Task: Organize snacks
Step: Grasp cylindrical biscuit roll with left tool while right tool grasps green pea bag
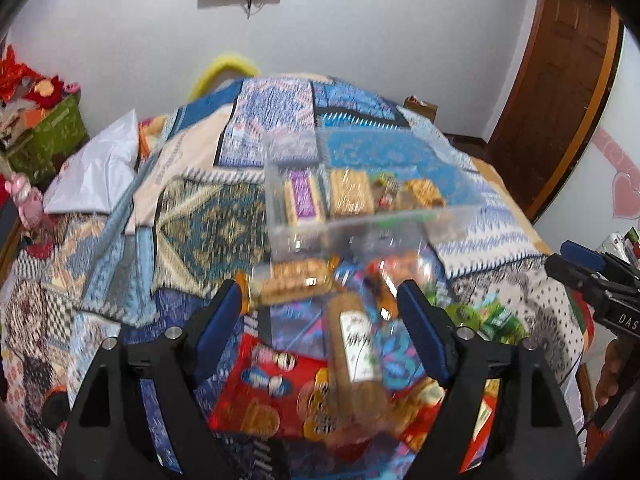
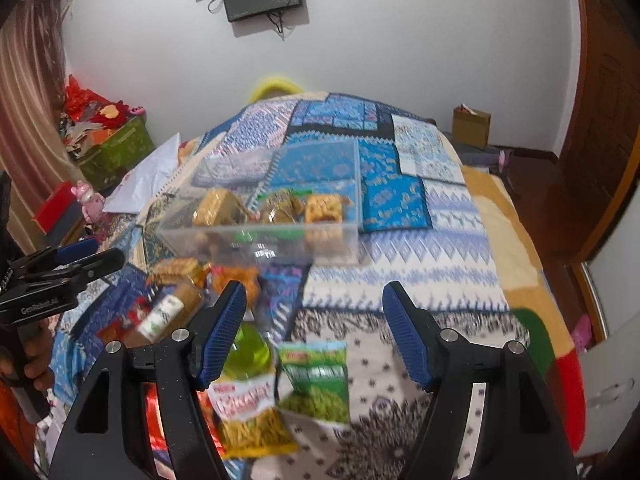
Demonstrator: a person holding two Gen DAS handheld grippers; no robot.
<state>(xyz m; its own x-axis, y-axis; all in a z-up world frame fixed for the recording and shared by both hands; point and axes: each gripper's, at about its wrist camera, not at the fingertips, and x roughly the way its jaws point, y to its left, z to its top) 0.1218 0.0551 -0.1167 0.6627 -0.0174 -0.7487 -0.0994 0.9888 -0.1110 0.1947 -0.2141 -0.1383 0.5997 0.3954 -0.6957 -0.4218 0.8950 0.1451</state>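
Both my grippers hang with fingers spread, gripping nothing: my left gripper (image 1: 320,304) above a tan wrapped biscuit roll with a white label (image 1: 356,344) lying on a red snack bag (image 1: 260,392), my right gripper (image 2: 314,308) above a green pea packet (image 2: 316,380). Beyond sits a clear plastic bin (image 2: 256,236) on the patterned blue bedspread (image 2: 420,224), snacks inside.

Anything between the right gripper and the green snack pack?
Nothing visible. The right gripper is open above the green pack, which lies flat on the bedspread between the fingers. A yellow pack overlaps its left edge.
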